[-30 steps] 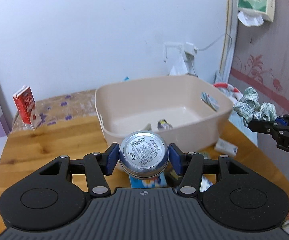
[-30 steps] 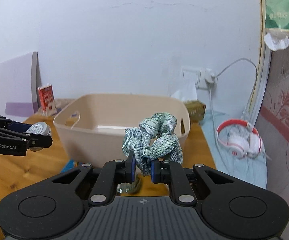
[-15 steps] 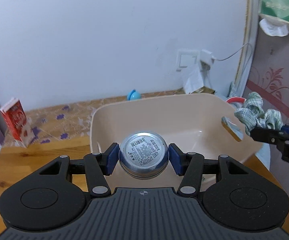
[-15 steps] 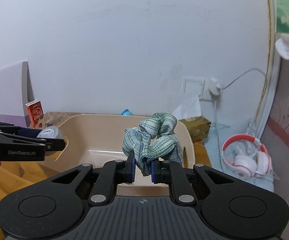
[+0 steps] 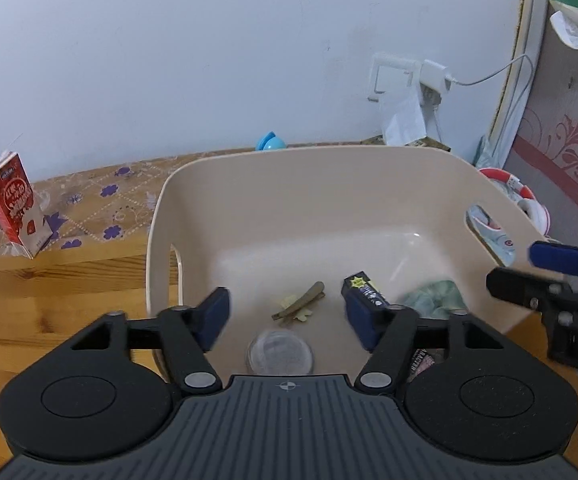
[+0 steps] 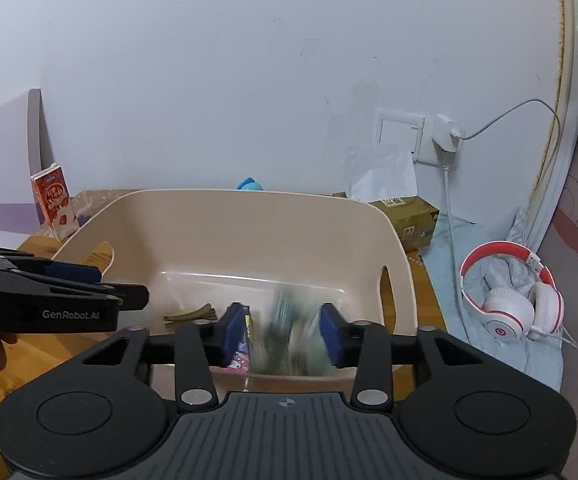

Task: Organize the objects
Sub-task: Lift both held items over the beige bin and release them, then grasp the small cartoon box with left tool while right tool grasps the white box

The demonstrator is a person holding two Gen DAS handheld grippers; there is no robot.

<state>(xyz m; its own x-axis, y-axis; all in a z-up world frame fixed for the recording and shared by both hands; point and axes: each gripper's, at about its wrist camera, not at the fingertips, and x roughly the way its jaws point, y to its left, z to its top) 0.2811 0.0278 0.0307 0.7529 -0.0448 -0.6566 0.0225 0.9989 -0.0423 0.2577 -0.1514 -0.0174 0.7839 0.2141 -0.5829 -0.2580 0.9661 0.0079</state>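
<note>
A: Where do the two tools stand?

B: Both hover over the beige plastic tub [image 5: 369, 184] on the wooden table [image 5: 49, 304]; the left gripper [image 5: 287, 314] has its blue pads spread wide with nothing between them; the right gripper [image 6: 283, 330] is likewise parted, clamping nothing.

A: And the things being sorted?

B: The round silver tin [image 5: 279, 352] shows blurred between and below the left fingers, touching neither pad; whether it rests on the tub floor I cannot tell; the green-and-white checked cloth scrunchie [image 6: 289, 334] is a smeared shape between the right pads, loose of them, inside the tub near its front wall; in the left view it lies by the tub's right side [image 5: 435, 294].

A: Anything else in there?

B: An olive hair clip [image 5: 299, 306] on the tub floor; a small dark box with a yellow star [image 5: 363, 286] beside the scrunchie.

A: Around the tub?

B: A red-and-white carton [image 5: 11, 204] upright at the table's far left; red-and-white headphones [image 6: 509, 292] on a pale cloth to the right.
</note>
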